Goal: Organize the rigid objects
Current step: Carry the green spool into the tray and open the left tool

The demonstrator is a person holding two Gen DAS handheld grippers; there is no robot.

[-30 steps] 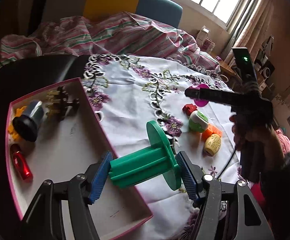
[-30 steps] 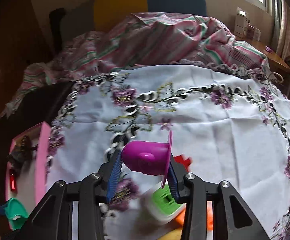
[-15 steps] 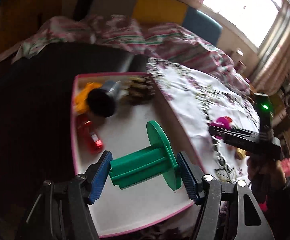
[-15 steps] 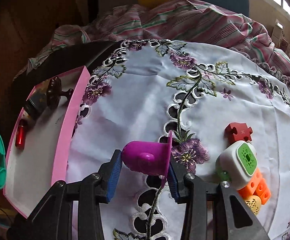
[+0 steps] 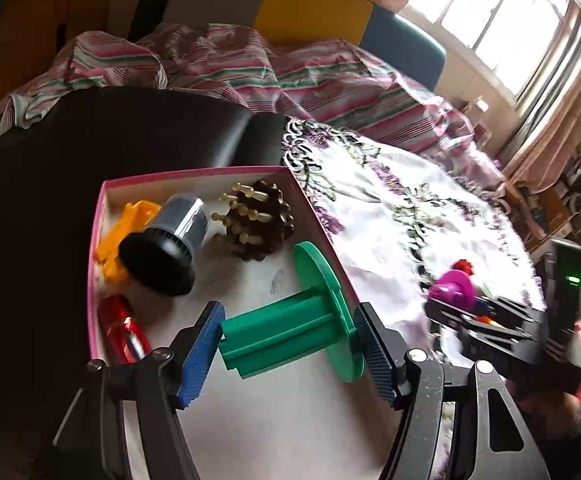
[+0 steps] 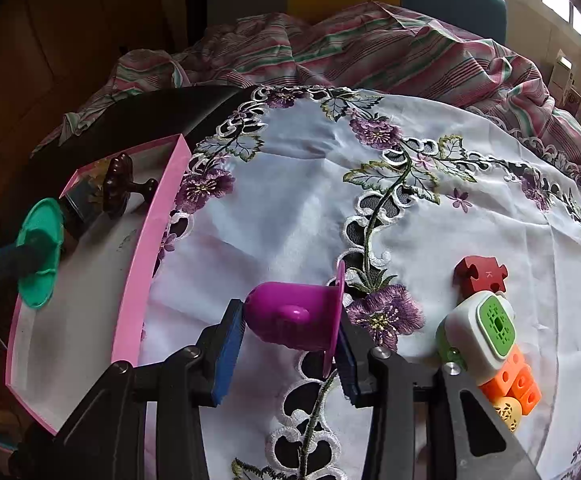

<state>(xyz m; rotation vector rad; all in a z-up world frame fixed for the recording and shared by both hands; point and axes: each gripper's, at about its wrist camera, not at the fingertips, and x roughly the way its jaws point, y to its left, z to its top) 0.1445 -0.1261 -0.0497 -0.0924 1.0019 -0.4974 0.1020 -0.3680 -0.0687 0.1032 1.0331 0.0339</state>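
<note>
Now my left tongs [image 5: 286, 344] pinching green spool [image 5: 290, 328] over pink tray [image 5: 138, 180]; right tongs [image 6: 286, 344] pinching purple cup [image 6: 294, 316], tray at nine o'clock.

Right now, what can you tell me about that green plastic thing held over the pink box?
The green spool looks like matte moulded plastic: a ribbed, cross-shaped stem ending in a round flat disc. It lies sideways, clamped end to end by the left gripper, one blue pad on the stem's tip, the other on the disc's face. It hangs over the white floor of the pink-rimmed box, apparently touching nothing else. The right wrist view shows its disc from the far side.
</note>
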